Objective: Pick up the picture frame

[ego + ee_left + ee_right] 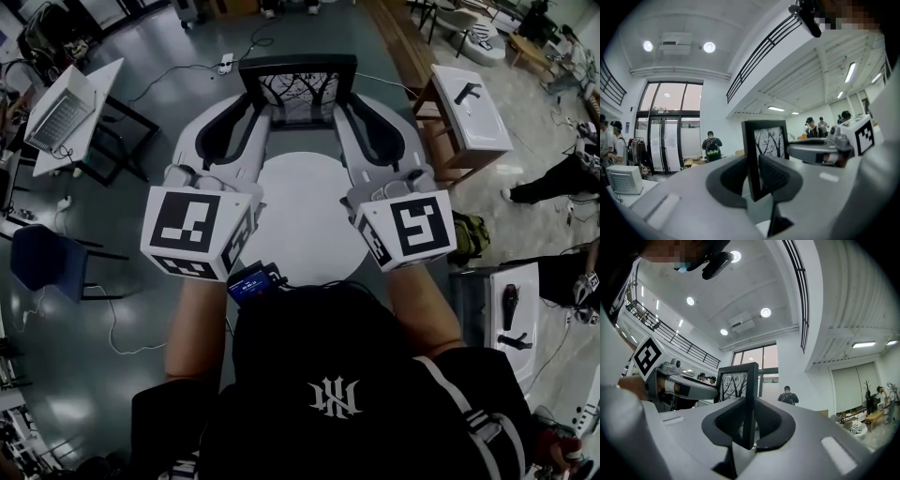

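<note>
the picture frame (298, 89), black around a black-and-white print of bare branches, is held upright at the 12 o'clock edge of the round white table (300, 234), its left edge clamped by the left gripper (253, 109), its right by the right gripper (345, 109).

- Head view: the person's cap (333, 375) covers the near rim of the round worktop (305, 216). It also covers part of a small device (253, 281), whose lit screen is too small to read.
- The picture frame (298, 89) loses both side rails behind the left tool (242, 112) and right tool (361, 112).
- Left gripper view: a pad (776, 173) hides the picture frame's lower right part.
- Right gripper view: the picture frame stands nearly edge-on, and another pad (726, 423) hides the lower half of its picture.
- Distant people (711, 145) are too small to make out.
</note>
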{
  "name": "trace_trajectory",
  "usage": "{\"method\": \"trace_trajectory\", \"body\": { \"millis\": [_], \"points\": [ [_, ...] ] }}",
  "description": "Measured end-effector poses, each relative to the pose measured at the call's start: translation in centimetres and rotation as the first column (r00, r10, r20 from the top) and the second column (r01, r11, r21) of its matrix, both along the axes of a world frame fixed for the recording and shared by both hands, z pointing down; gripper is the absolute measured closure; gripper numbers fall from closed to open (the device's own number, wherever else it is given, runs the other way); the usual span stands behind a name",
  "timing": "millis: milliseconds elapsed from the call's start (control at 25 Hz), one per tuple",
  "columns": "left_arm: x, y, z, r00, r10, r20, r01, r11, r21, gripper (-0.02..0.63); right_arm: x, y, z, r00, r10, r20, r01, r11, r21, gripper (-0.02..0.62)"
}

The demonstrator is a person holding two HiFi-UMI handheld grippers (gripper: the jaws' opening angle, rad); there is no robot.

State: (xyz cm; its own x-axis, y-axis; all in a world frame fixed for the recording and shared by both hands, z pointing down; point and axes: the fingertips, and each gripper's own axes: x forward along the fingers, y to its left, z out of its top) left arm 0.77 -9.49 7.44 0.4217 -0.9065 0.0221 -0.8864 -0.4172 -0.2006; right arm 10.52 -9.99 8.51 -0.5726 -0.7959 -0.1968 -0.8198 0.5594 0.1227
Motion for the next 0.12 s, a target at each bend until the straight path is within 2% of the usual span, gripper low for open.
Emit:
{"method": "trace_trajectory", "body": {
  "millis": [120],
  "points": [
    [-0.53,-0.22,0.10,1.000,-0.002,-0.001,0.002,1.000,0.001,0.529,-0.54,-0.29,0.12,1.000,-0.002,0.000,0.002,1.000,-0.001,0.537]
  ]
}}
